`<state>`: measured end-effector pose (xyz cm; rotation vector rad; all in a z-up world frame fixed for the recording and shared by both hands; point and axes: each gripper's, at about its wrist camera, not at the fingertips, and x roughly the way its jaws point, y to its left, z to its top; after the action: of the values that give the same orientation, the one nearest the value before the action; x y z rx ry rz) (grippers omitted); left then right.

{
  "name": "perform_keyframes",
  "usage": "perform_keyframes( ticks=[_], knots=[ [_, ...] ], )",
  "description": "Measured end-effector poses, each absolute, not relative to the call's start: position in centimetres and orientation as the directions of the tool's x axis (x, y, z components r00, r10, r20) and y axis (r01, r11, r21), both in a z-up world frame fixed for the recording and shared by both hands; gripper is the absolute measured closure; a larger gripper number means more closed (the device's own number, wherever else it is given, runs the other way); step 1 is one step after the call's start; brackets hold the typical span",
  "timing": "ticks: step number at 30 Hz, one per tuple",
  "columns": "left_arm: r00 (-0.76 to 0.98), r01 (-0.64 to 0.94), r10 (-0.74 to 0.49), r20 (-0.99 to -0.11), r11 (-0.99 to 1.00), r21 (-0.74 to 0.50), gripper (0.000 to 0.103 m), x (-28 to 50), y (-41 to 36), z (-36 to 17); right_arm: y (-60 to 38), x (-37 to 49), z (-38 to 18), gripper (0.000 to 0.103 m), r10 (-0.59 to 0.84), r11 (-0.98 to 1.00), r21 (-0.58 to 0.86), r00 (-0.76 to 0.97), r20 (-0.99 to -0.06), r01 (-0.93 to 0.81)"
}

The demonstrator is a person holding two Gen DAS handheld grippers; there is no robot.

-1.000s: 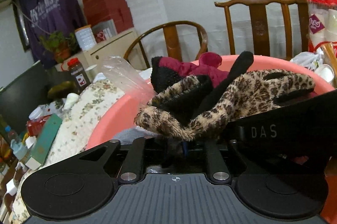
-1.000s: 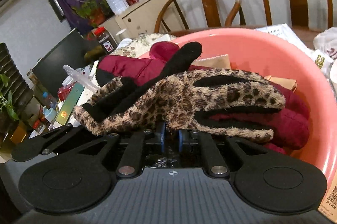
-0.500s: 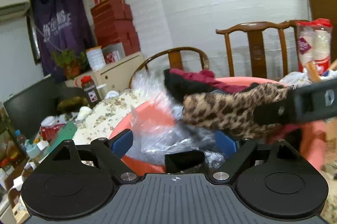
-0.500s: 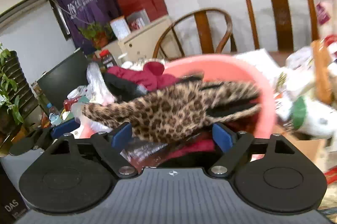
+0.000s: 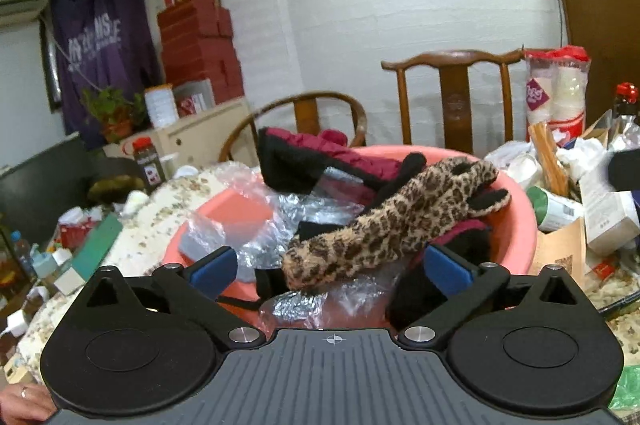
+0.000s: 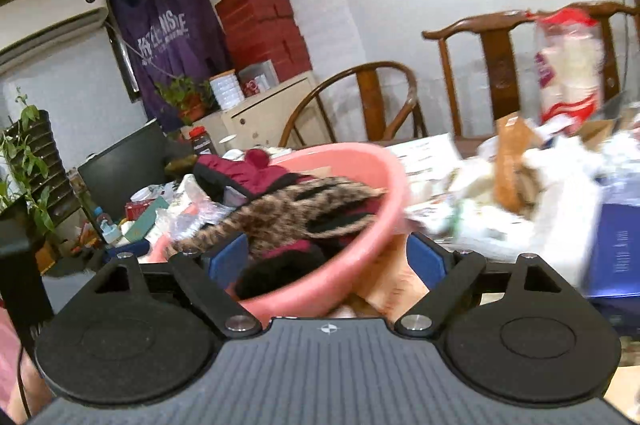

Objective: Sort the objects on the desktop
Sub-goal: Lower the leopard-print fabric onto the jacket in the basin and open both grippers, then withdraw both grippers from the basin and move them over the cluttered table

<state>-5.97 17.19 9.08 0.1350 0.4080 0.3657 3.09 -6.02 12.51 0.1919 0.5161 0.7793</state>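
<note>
Both grippers are now sitting back from the pink basin (image 5: 516, 209), where a second ago their fingers were pinching the leopard-print glove (image 5: 384, 229) together. That glove is now lying free, draped over the basin's near rim atop the maroon gloves (image 5: 340, 161) and crinkled plastic (image 5: 288, 213). On the left gripper (image 5: 332, 271), the blue fingers (image 5: 214, 267) have just been opening and are standing wide apart, empty, angled slightly down. The right gripper (image 6: 326, 259) is likewise spread with nothing between its fingers (image 6: 426, 259), having swung toward the basin's right side. Motion blur is smearing the clutter at the counter's right end in the right wrist view. A hand (image 5: 22, 405) is peeking in, cut off by the frame.
</note>
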Motion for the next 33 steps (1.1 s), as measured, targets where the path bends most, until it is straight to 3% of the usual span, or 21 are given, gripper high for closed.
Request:
perform_keyframes(
  ticks=[6, 12, 18, 22, 27, 33],
  knots=[
    [0.857, -0.408, 0.461, -0.231, 0.880, 0.241, 0.000, -7.1, 14.9, 10.2, -14.6, 2.5, 12.1, 0.015, 0.671, 0.741, 0.297, 0.661, -0.336, -0.602],
    [0.948, -0.207, 0.246, -0.200, 0.959, 0.194, 0.000, -7.1, 8.7, 12.0, -22.4, 1.5, 11.0, 0.013, 0.517, 0.855, 0.138, 0.801, -0.301, -0.500],
    [0.969, 0.006, 0.032, -0.246, 0.988, 0.152, 0.000, -2.6, -0.1, 10.2, -28.3, 2.0, 9.2, 0.010, 0.350, 0.937, 0.100, 0.901, -0.256, -0.335],
    [0.960, 0.038, 0.014, -0.280, 0.983, 0.179, 0.000, 1.1, -4.7, 7.5, -30.7, 3.3, 7.3, 0.010, 0.310, 0.948, 0.159, 0.914, -0.262, -0.275],
    [0.959, -0.001, 0.075, -0.273, 0.965, 0.262, 0.000, 3.3, -7.0, 4.6, -31.4, 4.3, 6.1, 0.010, 0.327, 0.938, 0.217, 0.897, -0.297, -0.271],
    [0.942, 0.022, 0.053, -0.331, 0.976, 0.217, 0.000, 4.3, -5.3, 2.9, -28.6, 2.6, 5.8, 0.010, 0.365, 0.930, 0.080, 0.882, -0.299, -0.358]
  ],
)
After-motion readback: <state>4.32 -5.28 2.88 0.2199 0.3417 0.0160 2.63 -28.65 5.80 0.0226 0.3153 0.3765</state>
